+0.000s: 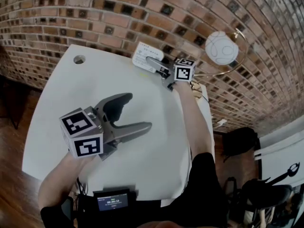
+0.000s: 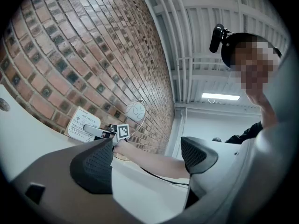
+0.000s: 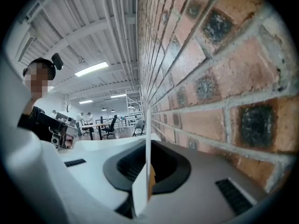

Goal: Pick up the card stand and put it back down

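Brick wall [image 1: 142,13]: runs along the table's far edge, and in the right gripper view it fills the right side, close beside the jaws.
White table [image 1: 52,118]: a wide stretch of bare top lies between the two grippers. Its left and near edges drop off to the dark wood floor [image 1: 9,175].
Left gripper [image 1: 140,110]: held over the near-left part of the table, jaws well apart. Its own view shows only table and wall between them.
Right gripper [image 1: 154,63]: reaching out to the far edge, jaws nearly together and clamped on the card stand [image 1: 144,56].
Card stand [image 3: 147,139]: at the far edge, just in front of the wall. Seen edge-on, it stands upright between the pads. Whether its base touches the table, can't tell.
White globe lamp [image 1: 222,47]: right of the right gripper, against the wall.
Round hole [image 1: 79,59]: in the table top near the far-left corner, well left of the card stand.
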Demonstrator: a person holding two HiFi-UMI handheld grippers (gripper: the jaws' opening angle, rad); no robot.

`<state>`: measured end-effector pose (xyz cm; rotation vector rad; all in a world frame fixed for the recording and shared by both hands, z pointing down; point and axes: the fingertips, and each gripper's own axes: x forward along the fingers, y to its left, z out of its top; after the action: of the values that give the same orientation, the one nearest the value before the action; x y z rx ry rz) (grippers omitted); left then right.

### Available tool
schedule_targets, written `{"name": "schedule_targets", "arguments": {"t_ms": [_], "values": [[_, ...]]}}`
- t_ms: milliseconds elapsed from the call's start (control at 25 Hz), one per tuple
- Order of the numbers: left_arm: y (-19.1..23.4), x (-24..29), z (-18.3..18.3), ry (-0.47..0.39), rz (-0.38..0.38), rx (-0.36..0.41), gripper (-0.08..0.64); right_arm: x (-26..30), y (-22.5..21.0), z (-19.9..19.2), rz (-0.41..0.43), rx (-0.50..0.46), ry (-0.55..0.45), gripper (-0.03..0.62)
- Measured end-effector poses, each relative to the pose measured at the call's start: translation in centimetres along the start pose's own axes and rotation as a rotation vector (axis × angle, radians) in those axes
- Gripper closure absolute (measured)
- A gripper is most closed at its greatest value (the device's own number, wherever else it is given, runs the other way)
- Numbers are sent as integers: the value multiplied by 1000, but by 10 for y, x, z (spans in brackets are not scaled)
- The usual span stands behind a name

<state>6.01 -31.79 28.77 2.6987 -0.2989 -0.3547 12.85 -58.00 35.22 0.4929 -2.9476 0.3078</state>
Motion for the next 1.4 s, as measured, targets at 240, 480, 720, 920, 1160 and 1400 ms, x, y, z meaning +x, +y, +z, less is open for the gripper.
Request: {"name": "schedule_targets", "arguments": {"t_ms": [240, 480, 720, 920, 1160, 1400], "values": [[-2, 2, 0, 5, -3, 5, 107, 2, -16, -20, -4, 16, 37, 561], [-5, 3, -4, 20, -10, 4, 107, 6, -16, -33, 19, 19, 66, 561], [-4, 3, -4, 19, -11, 1, 107, 10, -16, -33, 17, 19, 57, 560], [-5, 4, -3, 19, -12, 6, 107, 8, -26, -33, -39, 23, 101, 531], [-4, 3, -4, 18, -12, 8, 107, -1, -32, -42, -104, 48, 153, 486], [-5, 4, -5, 24, -18, 9, 107, -22, -36, -59, -181, 60, 236, 485]]}}
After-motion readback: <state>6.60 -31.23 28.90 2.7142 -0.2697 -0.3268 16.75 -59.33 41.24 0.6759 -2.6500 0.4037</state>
